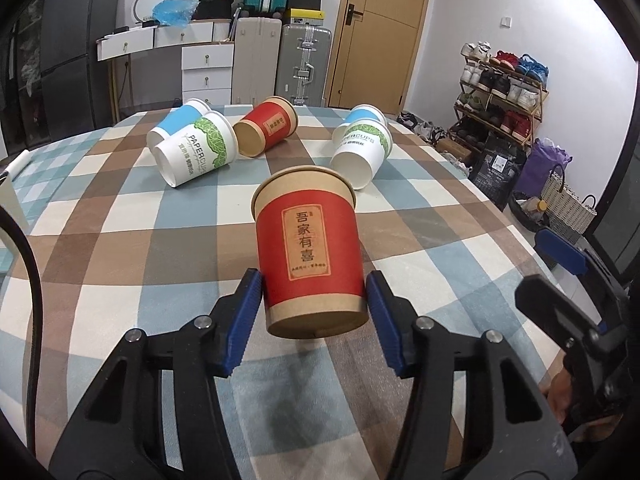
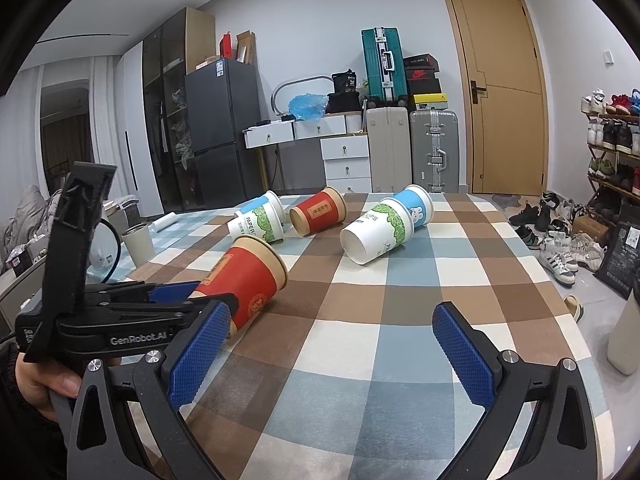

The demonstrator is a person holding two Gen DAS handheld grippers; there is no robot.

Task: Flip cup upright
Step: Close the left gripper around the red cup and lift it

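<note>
My left gripper [image 1: 314, 294] is shut on a red paper cup [image 1: 310, 248] near its base and holds it tilted above the checked tablecloth [image 1: 120, 240], mouth pointing away. The same cup [image 2: 244, 276] shows in the right wrist view, gripped by the left gripper [image 2: 188, 294]. My right gripper [image 2: 332, 344] is open and empty over the cloth to the right of it. Several other cups lie on their sides farther back: a second red one [image 1: 266, 126], a green-and-white one [image 1: 196, 152] against a blue one [image 1: 178, 120], and another green-and-white one [image 1: 362, 152] against a blue one [image 1: 362, 114].
The table's far edge is just behind the cups. Beyond it stand suitcases [image 1: 304, 64], white drawers [image 1: 206, 72], a fridge [image 2: 220, 132] and a door [image 1: 380, 32]. A shoe rack [image 1: 500, 88] and bags are to the right. A grey cup [image 2: 138, 242] stands off the table's left side.
</note>
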